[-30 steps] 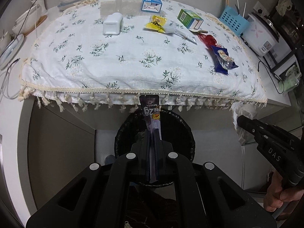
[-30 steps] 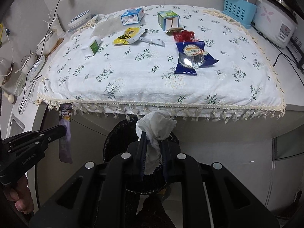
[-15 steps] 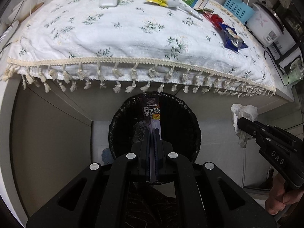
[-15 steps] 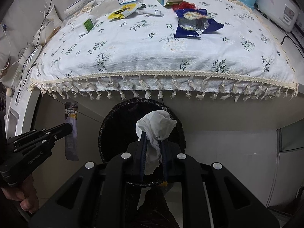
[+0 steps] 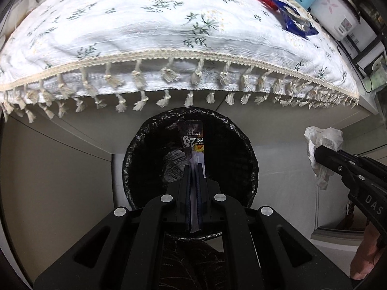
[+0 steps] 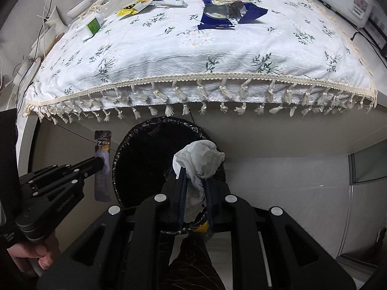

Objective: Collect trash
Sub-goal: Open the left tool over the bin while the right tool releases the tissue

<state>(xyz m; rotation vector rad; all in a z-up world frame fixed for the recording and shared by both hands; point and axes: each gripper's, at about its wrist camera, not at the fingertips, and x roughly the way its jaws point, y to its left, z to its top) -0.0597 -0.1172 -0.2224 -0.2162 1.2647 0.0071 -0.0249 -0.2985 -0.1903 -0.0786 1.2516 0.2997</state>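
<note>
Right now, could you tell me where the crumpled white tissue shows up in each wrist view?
Left wrist: crumpled white tissue at the right edge, in the right gripper.
Right wrist: tissue centre, between the fingers.
Shared landmark: the black-lined trash bin below the table edge.

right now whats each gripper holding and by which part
Left gripper pinches a dark stick sachet near its middle. Right gripper clamps a crumpled white tissue around its lower part.

My left hand-held gripper (image 5: 192, 169) pinches a slim purple sachet (image 5: 192, 140) upright above the black-lined trash bin (image 5: 249, 149). My right hand-held gripper (image 6: 195, 176) clamps a crumpled white tissue (image 6: 199, 157) over the bin's rim (image 6: 116, 159).
</note>
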